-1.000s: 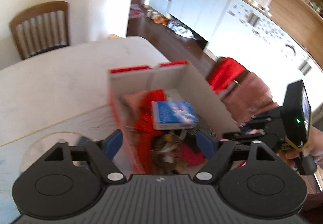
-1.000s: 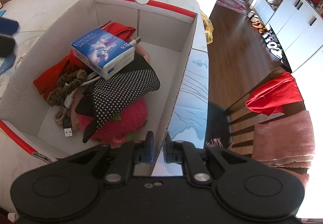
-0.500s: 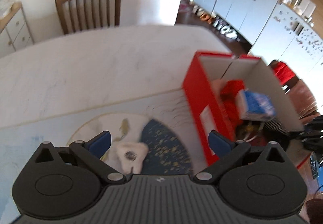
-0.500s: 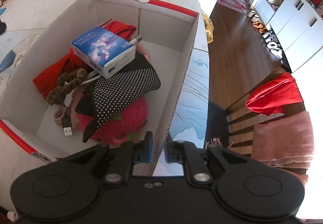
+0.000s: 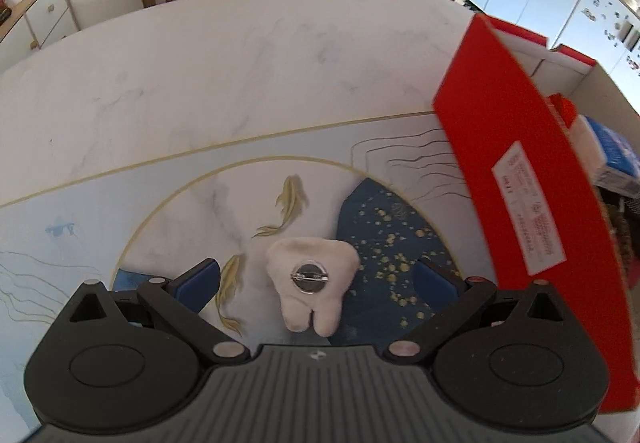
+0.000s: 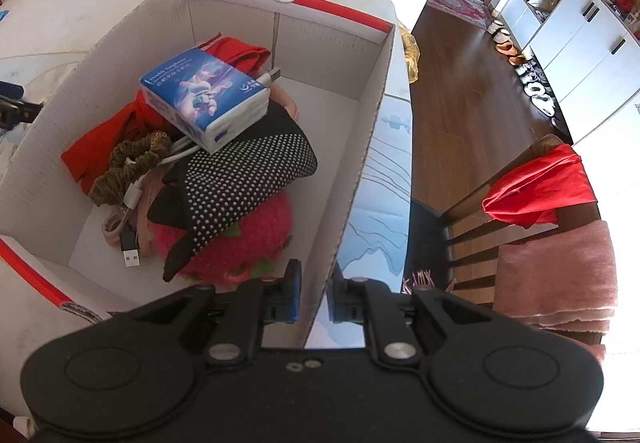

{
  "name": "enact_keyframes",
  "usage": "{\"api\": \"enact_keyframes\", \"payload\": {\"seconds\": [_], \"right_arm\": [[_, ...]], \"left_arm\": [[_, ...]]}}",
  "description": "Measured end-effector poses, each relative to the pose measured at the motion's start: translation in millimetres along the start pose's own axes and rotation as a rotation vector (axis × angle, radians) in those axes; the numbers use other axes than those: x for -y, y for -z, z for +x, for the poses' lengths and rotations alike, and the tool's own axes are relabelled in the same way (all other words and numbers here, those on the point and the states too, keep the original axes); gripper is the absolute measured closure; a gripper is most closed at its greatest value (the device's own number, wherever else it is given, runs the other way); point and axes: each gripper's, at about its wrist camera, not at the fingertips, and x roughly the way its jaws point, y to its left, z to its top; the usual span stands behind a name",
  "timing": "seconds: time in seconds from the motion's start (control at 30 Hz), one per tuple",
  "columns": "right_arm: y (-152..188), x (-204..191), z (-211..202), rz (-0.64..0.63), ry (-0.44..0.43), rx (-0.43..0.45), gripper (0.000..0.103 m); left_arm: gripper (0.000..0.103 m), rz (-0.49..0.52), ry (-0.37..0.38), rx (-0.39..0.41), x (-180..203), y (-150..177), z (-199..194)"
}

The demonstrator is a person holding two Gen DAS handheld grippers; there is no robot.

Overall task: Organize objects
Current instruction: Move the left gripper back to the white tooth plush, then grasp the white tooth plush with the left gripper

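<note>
Hovering spread wide, the left gripper (image 5: 316,279) brackets a tooth-shaped plush brooch (image 5: 312,287) lying pin-side up on the table (image 5: 240,83), its fingers apart from it. The red box (image 5: 520,203) stands to the right. The right gripper (image 6: 314,293) is clenched on the box's near-right wall (image 6: 360,171); a tissue pack (image 6: 204,99) lies inside.

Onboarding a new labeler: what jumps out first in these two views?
The red shoebox, white inside and piled with clutter, topped by a blue tissue pack on a dotted black cloth; the right hand-held gripper clamps its near wall. On the fish-patterned table, a plush tooth brooch lies pin-side up between the open left hand-held gripper fingers.
</note>
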Motion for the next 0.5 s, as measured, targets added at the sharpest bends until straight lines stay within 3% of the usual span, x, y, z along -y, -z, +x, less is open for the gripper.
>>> {"api": "enact_keyframes", "payload": {"seconds": [0.17, 0.5], "right_arm": [[-1.0, -0.5, -0.5, 0.000, 0.004, -0.003, 0.090], [-1.3, -0.9, -0.1, 0.000, 0.006, -0.004, 0.090]], "left_arm": [[0.000, 0.025, -0.053, -0.023, 1.5, -0.3, 15.6], [0.004, 0.019, -0.065, -0.019, 2.0, 2.6, 26.1]]}}
